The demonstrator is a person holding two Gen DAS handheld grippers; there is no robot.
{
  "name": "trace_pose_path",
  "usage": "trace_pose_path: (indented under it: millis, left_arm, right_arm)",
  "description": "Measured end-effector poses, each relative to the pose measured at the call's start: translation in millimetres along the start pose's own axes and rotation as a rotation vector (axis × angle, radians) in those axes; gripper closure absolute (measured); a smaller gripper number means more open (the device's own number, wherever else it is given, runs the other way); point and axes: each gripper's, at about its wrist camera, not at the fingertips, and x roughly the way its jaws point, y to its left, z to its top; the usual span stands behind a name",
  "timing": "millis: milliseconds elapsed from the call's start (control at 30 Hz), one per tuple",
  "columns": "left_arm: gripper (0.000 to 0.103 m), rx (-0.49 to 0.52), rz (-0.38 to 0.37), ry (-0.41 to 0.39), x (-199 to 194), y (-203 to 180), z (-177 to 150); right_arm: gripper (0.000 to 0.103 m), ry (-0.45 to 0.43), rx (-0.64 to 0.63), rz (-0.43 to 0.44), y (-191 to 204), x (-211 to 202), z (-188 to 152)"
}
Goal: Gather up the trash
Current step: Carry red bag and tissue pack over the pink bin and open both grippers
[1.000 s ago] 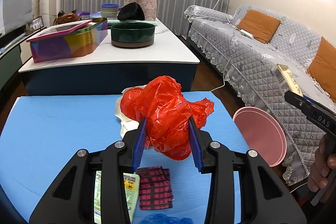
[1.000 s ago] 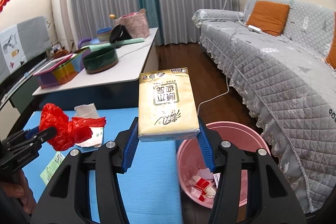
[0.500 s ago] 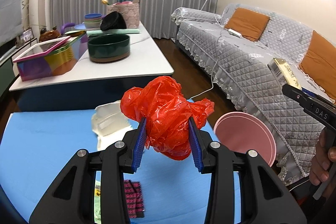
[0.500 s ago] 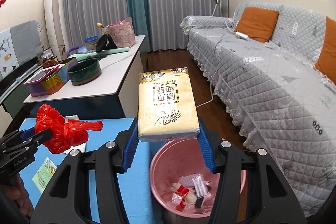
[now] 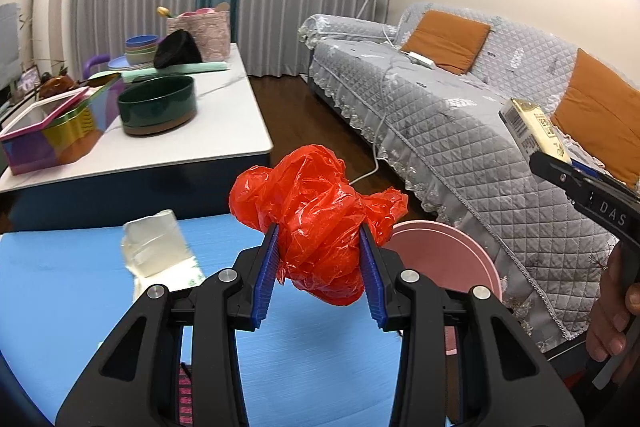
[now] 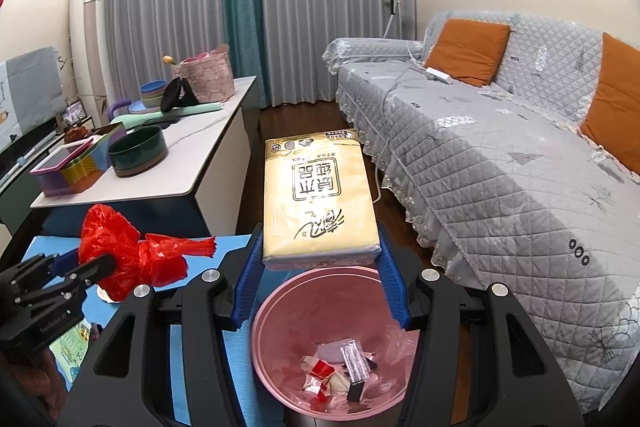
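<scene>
My left gripper (image 5: 319, 275) is shut on a crumpled red plastic bag (image 5: 316, 223), held above the blue table (image 5: 72, 291) near its right edge; it also shows in the right wrist view (image 6: 128, 259). My right gripper (image 6: 320, 287) is shut on a yellow tissue pack (image 6: 318, 195), held above the pink trash bin (image 6: 288, 311). The bin holds several scraps of trash. In the left wrist view the bin (image 5: 444, 251) stands beside the table, and the tissue pack (image 5: 532, 131) is at far right.
A clear plastic wrapper (image 5: 152, 247) and a patterned packet (image 5: 185, 399) lie on the blue table. A white counter (image 5: 224, 131) with a green bowl (image 5: 158, 105) and a coloured tin (image 5: 56, 131) stands behind. A grey sofa (image 6: 500, 163) runs along the right.
Both grippers have moved right with their loads. The tissue pack now hangs over the bin's near rim, and the red bag is nearer the table's right edge and the bin.
</scene>
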Motion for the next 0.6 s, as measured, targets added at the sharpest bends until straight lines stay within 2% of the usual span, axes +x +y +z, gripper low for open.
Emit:
trace_pose_path:
  millis: [300, 600]
  left_arm:
    - [0.065, 0.022, -0.037, 0.017, 15, -26, 2]
    - [0.065, 0.046, -0.082, 0.034, 30, -54, 0]
  right_arm:
    - [0.050, 0.013, 0.067, -0.033, -35, 3, -1]
    - [0.050, 0.050, 0.104, -0.035, -50, 13, -8]
